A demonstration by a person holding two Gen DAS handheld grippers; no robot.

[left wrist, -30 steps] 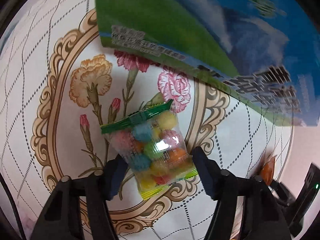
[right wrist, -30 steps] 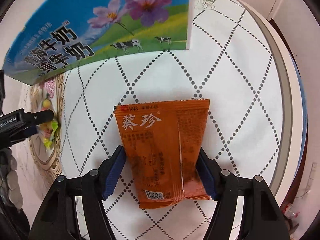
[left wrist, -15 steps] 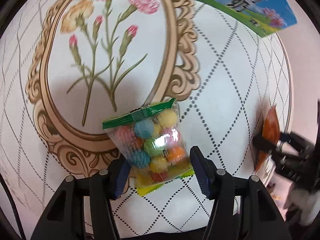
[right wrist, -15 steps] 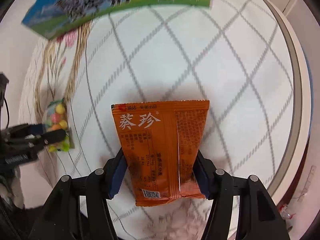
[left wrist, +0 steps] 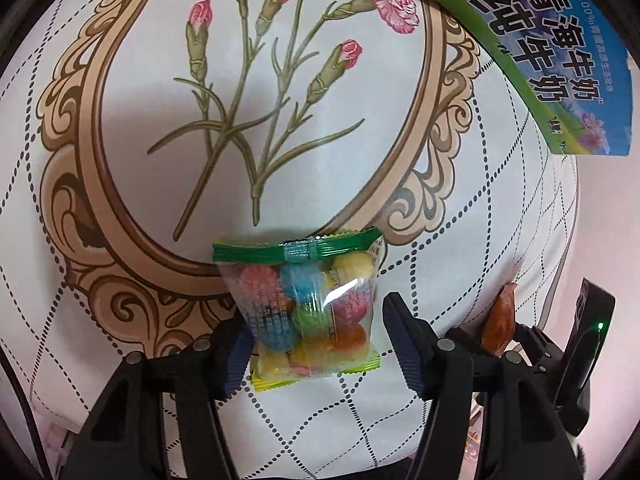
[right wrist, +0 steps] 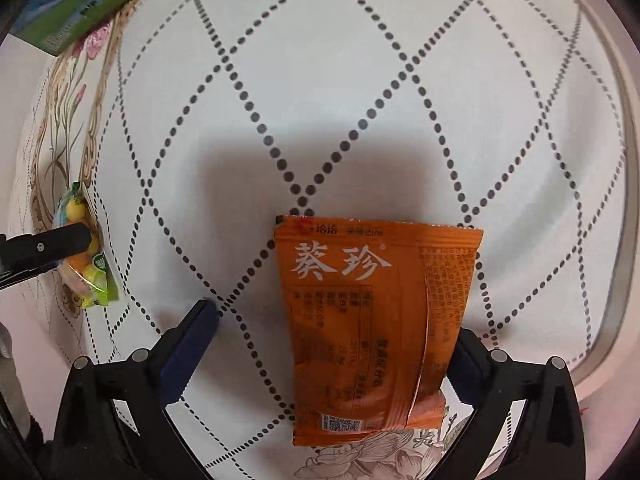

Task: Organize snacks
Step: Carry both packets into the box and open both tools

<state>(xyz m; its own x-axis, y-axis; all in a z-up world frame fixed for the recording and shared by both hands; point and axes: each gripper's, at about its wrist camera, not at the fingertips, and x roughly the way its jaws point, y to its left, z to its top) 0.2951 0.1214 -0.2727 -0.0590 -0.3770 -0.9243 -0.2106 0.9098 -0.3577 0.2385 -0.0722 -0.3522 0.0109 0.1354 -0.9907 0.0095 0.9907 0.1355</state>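
— Starting with the left wrist view: what sits between the fingers?

— A clear plastic packet of coloured candy balls with green sealed ends (left wrist: 310, 312) lies on the white tablecloth with dotted diamond lines and a printed carnation medallion (left wrist: 120, 360). The left gripper (left wrist: 318, 342) has its jaws spread. The left blue pad touches the packet's edge, while the right pad stands apart from it.

— Anything else there?

— A blue and green milk carton with Chinese lettering (left wrist: 560, 64) at the upper right, and far right, the right gripper (left wrist: 500, 334) seen edge-on with an orange foil snack packet with white Chinese characters (left wrist: 498, 320).

— And the right wrist view?

— The orange packet (right wrist: 372, 324) lies on the cloth (right wrist: 320, 80), with its lower right edge against the right finger. The jaws are wide apart, so the right gripper (right wrist: 332, 344) is not clamping it; the left blue pad (right wrist: 188, 344) is well clear of the packet. At the left edge the left gripper's finger (right wrist: 44, 244) crosses the candy packet (right wrist: 84, 256). The carton's corner (right wrist: 80, 4) shows at top left.
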